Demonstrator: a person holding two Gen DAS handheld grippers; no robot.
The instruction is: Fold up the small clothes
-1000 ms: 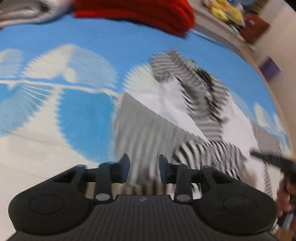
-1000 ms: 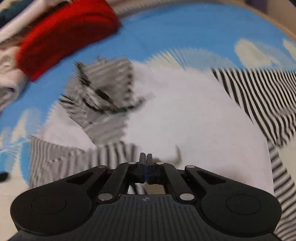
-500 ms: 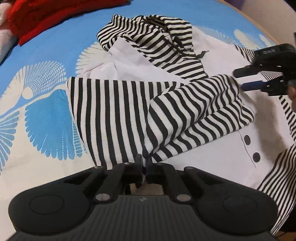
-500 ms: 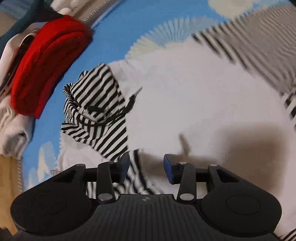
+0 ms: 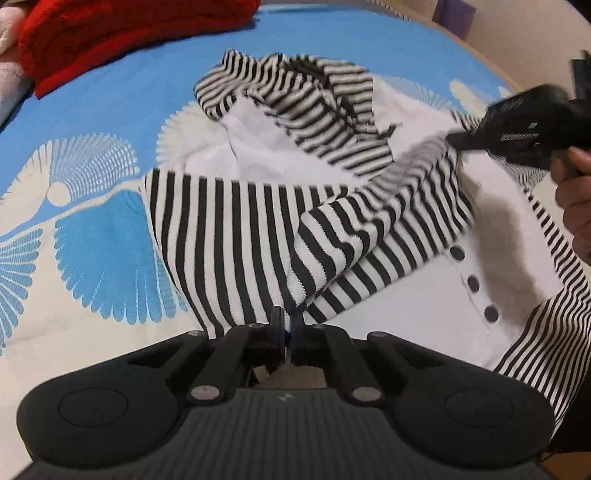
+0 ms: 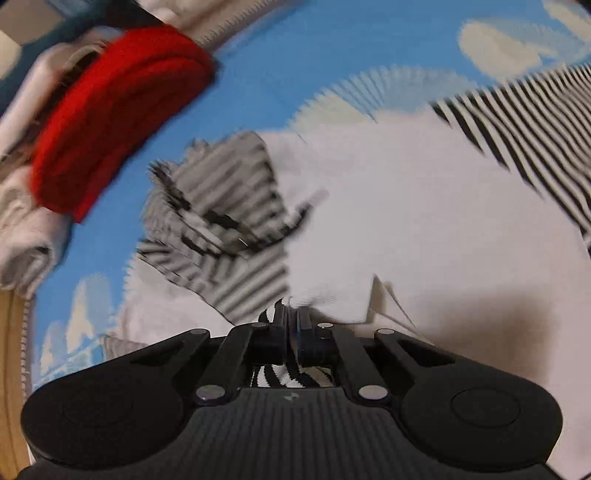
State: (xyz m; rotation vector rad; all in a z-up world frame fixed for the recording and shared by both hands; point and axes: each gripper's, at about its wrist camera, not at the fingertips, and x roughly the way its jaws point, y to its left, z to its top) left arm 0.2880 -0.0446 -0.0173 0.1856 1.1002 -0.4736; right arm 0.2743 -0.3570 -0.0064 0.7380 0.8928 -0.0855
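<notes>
A small white top point(image 5: 406, 306) with black-and-white striped sleeves lies on a blue patterned sheet point(image 5: 110, 110). One striped sleeve point(image 5: 369, 229) is folded across its front. My left gripper point(image 5: 287, 317) is shut on that sleeve's near edge. My right gripper point(image 5: 452, 139), held in a hand point(image 5: 576, 206), pinches the sleeve's far end at the right. In the right wrist view my right gripper point(image 6: 291, 314) has its jaws closing tight on striped cloth point(image 6: 284, 376) over the white body point(image 6: 424, 221). The striped hood point(image 5: 314, 99) lies crumpled at the top.
A folded red garment point(image 5: 129, 29) lies at the far left of the sheet, with pale folded clothes point(image 6: 22, 236) beside it. The other striped sleeve point(image 6: 517, 140) spreads to the right. Three dark buttons point(image 5: 472, 283) run down the top's front.
My left gripper went from open to shut on the sleeve's edge. My right gripper opened, then closed on the sleeve's far end, which now stands raised off the white body.
</notes>
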